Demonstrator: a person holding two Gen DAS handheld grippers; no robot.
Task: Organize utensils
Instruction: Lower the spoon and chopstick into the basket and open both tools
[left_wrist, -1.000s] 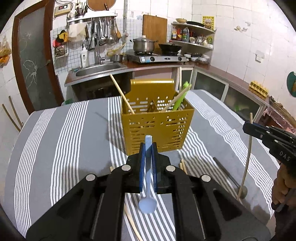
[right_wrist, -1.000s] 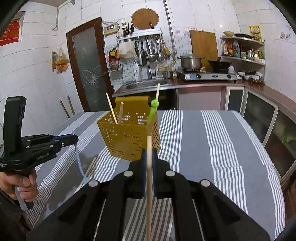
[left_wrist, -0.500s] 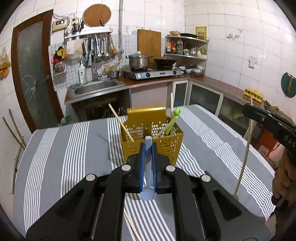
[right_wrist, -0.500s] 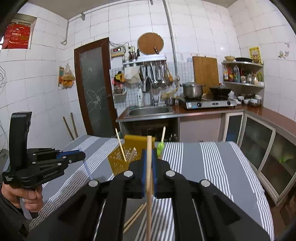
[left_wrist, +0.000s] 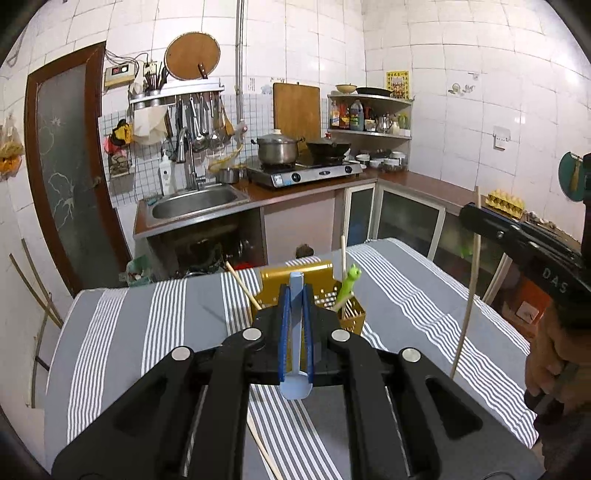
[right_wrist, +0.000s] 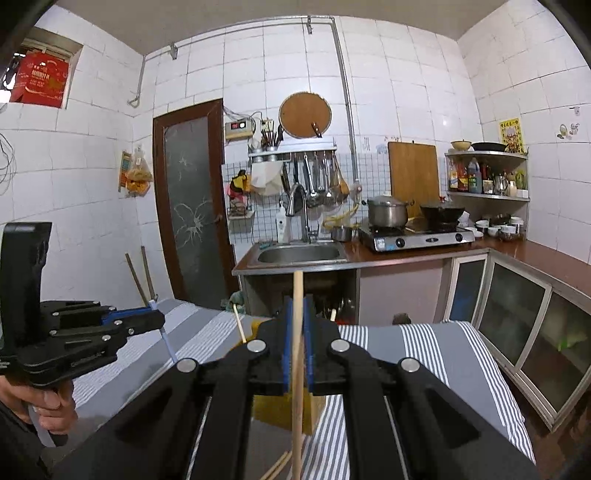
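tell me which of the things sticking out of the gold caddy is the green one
The frog-topped stick at the right side of the gold caddy. The other sticks in it are plain pale wood.

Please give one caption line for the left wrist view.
Left hand-held gripper holds a pale blue plastic spoon above the perforated yellow utensil basket.

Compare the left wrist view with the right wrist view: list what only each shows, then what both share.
Only the left wrist view shows the green frog-topped utensil standing in the basket and the yellow egg tray on the counter. Only the right wrist view shows the red cardboard box high on the wall. Both show the yellow perforated utensil basket, the left claw shut on a pale blue plastic spoon, and the right claw shut on a long wooden chopstick.
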